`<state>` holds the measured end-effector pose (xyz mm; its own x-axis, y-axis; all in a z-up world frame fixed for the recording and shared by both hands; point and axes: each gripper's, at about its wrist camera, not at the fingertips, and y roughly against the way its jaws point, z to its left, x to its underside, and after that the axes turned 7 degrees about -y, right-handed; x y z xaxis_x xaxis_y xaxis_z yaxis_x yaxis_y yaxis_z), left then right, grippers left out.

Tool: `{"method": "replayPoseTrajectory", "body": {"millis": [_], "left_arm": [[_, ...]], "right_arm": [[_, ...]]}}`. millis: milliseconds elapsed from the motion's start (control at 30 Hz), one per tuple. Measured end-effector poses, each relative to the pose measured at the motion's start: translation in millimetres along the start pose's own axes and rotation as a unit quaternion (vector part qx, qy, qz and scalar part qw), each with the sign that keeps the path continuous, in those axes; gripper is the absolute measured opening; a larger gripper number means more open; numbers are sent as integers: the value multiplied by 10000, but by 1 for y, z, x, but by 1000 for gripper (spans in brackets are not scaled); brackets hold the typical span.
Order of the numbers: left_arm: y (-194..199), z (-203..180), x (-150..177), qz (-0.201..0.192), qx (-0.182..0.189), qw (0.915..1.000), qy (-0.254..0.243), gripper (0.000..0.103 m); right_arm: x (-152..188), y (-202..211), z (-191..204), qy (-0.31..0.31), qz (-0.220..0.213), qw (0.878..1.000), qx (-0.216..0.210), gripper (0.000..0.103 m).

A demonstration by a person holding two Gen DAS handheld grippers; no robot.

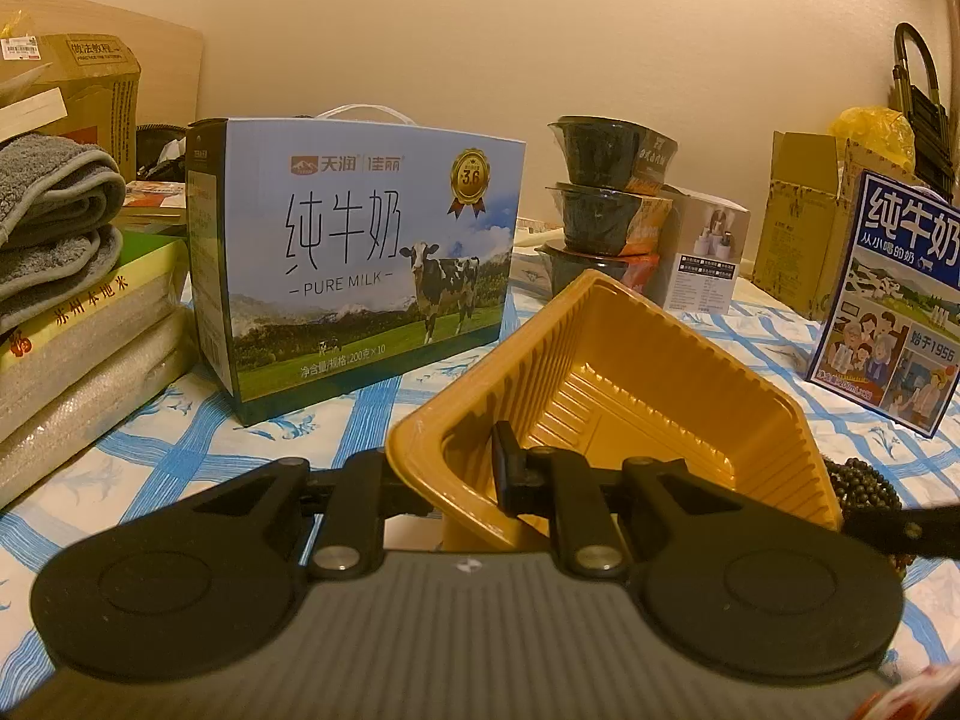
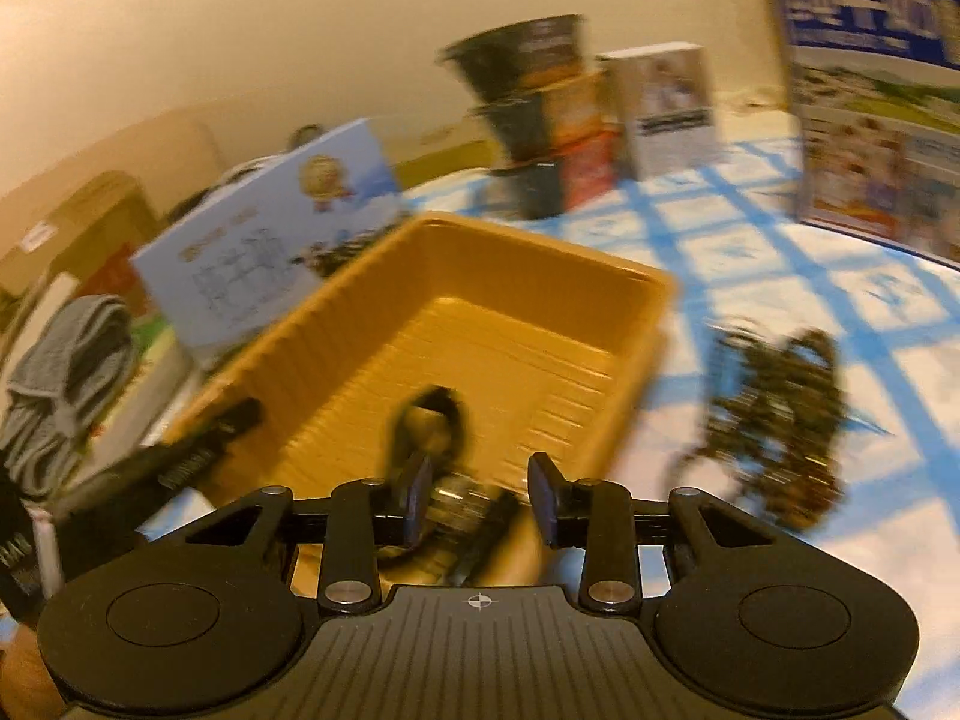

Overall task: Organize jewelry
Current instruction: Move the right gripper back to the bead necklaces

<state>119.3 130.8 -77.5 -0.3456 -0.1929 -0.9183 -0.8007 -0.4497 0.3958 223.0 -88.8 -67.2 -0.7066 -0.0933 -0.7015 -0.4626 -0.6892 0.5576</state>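
A yellow plastic tray [image 1: 630, 384] is tilted up, its near rim pinched by my left gripper [image 1: 444, 474], which is shut on it. In the right wrist view the tray [image 2: 456, 312] lies ahead and a dark watch-like piece [image 2: 429, 420] lies inside it near the front. My right gripper [image 2: 480, 498] is open just above the tray's near edge, over that piece. A heap of dark beaded bracelets [image 2: 780, 420] lies on the cloth to the tray's right; it also shows in the left wrist view [image 1: 864, 480]. The right wrist view is motion-blurred.
A blue-checked cloth [image 1: 336, 420] covers the table. A Pure Milk carton [image 1: 354, 264] stands behind left, another milk box [image 1: 894, 300] at right, stacked dark bowls [image 1: 606, 192] and a small white box [image 1: 708, 258] behind. Folded grey towels [image 1: 54, 228] sit on books at left.
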Motion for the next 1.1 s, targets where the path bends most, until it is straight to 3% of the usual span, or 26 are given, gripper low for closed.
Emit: {"method": "replayPoseTrajectory", "body": {"millis": [267,467,1100], "left_arm": [[0,0,0,-4,-4,10000,-17,16],[-1,1,0,0,-13,10000,-39,16],[0,0,0,-5,-16,10000,-70,16]], "right_arm": [[11,33,-56,-335,-136,9929,1132,36],[17,48,-79,-406,-201,9866,1566,36],[19,22,-90,9,-70,9820,1890,36]]}}
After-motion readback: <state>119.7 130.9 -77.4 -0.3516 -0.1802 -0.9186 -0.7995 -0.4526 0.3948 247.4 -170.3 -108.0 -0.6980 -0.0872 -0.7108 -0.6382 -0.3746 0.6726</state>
